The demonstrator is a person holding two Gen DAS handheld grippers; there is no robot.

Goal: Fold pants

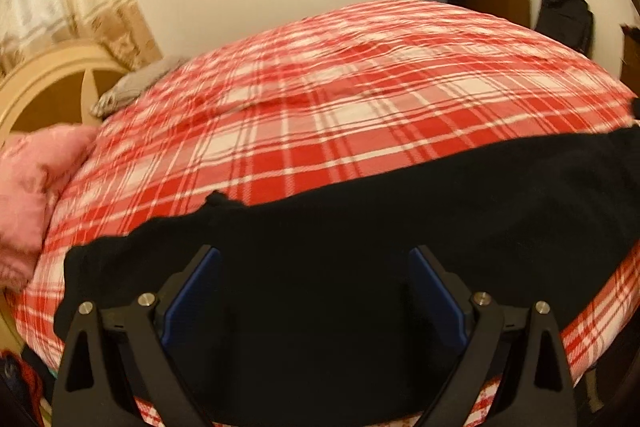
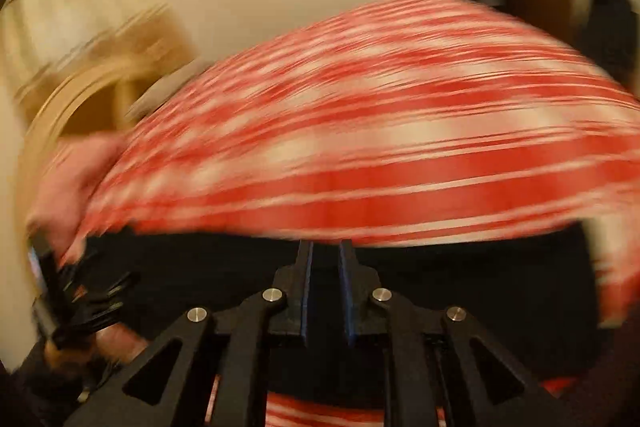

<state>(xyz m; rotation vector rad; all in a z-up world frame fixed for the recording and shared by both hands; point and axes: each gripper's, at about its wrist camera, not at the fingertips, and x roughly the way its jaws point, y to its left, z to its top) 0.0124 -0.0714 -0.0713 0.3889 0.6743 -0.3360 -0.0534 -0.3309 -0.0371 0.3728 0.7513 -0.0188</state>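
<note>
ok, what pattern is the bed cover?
Red and white plaid bed cover, sharpest in the left wrist view; the right wrist view is motion-blurred.

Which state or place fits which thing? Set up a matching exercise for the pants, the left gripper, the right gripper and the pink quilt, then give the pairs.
Things:
1. pants
2. left gripper
3. right gripper
4. pink quilt

States or places:
A. fingers wide apart
B. bunched at the bed's left edge
C. fingers nearly together
D. black, spread along the near edge of the plaid bedspread

Pairs: 1-D, 2-A, 3-C, 4-B
</note>
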